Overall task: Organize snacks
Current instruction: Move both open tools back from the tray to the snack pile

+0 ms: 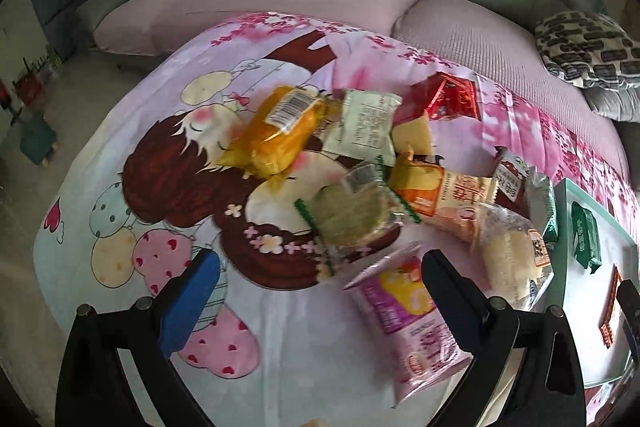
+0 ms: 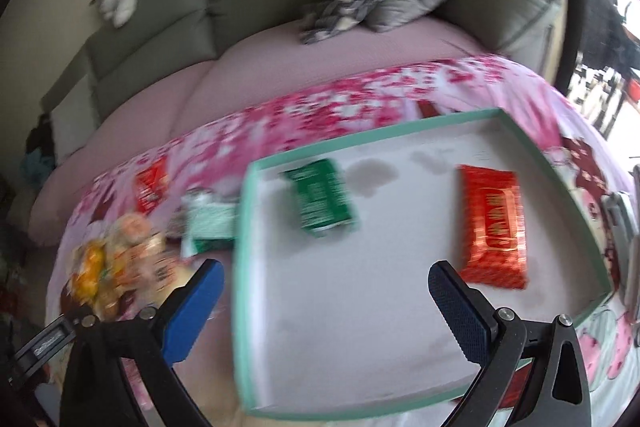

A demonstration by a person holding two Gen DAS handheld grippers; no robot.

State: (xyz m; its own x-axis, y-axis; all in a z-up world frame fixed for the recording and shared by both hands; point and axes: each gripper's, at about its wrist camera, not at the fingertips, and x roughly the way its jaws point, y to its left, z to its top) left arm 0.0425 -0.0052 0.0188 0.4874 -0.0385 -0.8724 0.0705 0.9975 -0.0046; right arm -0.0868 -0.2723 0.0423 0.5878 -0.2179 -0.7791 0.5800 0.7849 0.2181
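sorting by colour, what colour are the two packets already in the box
One green packet and one red packet, lying apart in the teal-rimmed box; clearest in the right wrist view.

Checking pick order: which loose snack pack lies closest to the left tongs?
The pink pack with the yellow picture. It lies right beside the left tongs' right finger, nearer than the round green cake pack; the yellow pack is farthest.

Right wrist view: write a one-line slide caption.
Open right gripper over a teal tray holding a green packet and red packet.
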